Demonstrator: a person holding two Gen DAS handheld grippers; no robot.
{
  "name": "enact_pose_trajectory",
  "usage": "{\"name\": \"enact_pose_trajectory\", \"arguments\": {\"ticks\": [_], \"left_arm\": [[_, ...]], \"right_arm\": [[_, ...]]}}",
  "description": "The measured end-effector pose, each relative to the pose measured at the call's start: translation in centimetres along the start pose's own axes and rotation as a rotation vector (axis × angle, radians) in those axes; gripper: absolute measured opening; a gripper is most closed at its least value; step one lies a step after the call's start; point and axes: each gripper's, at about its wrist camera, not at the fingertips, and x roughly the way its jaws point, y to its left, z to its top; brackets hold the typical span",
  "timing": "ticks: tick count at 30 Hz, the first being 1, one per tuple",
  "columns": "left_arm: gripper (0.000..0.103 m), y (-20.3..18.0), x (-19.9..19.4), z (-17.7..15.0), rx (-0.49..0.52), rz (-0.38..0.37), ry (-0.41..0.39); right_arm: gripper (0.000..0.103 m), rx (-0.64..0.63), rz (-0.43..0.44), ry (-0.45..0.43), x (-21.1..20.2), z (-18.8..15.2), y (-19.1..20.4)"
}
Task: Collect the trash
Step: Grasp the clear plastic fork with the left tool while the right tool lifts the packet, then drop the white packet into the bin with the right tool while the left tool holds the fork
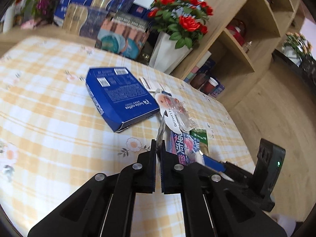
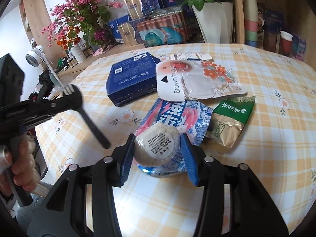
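Trash lies on a checked tablecloth (image 2: 266,138): a blue coffee box (image 1: 118,98) (image 2: 132,79), a clear blister pack on white "Brown" card (image 2: 197,79) (image 1: 175,110), a blue-pink wrapper (image 2: 183,116) (image 1: 183,144) and a green-gold tea packet (image 2: 231,118) (image 1: 199,136). My left gripper (image 1: 158,146) is shut on a thin clear plastic strip (image 1: 161,130) that reaches up to the blister pack. My right gripper (image 2: 157,148) has its jaws around a round wrapped cake with a printed label (image 2: 158,144); both pads touch it.
A white pot of red roses (image 1: 171,49) (image 2: 215,19), stacked gift boxes (image 1: 122,35) (image 2: 162,29) and pink flowers (image 2: 79,9) line the table's far edge. A wooden shelf unit (image 1: 246,35) stands right. The left gripper's body (image 2: 39,106) crosses the right wrist view.
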Motion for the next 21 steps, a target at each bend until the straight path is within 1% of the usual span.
{"name": "enact_pose_trajectory", "arguments": {"ticks": [4, 8, 12, 15, 21], "left_arm": [[0.003, -1.1, -2.7, -0.8, 0.047, 0.017, -0.023], [0.003, -2.1, -5.6, -2.0, 0.070, 0.023, -0.042], [0.003, -3.2, -8.1, -3.1, 0.077, 0.024, -0.043], [0.004, -3.9, -9.8, -4.1, 0.079, 0.028, -0.039], [0.003, -4.8, -12.5, -6.6, 0.096, 0.079, 0.005]], "right_arm": [[0.048, 0.011, -0.007, -0.014, -1.5, -0.5, 0.4], [0.048, 0.015, -0.011, -0.030, -3.3, -1.2, 1.0], [0.048, 0.011, -0.019, -0.050, -5.4, -2.2, 2.0], [0.048, 0.011, -0.013, -0.061, -6.8, -3.3, 2.8], [0.048, -0.026, -0.001, -0.070, -9.8, -6.6, 5.1]]}}
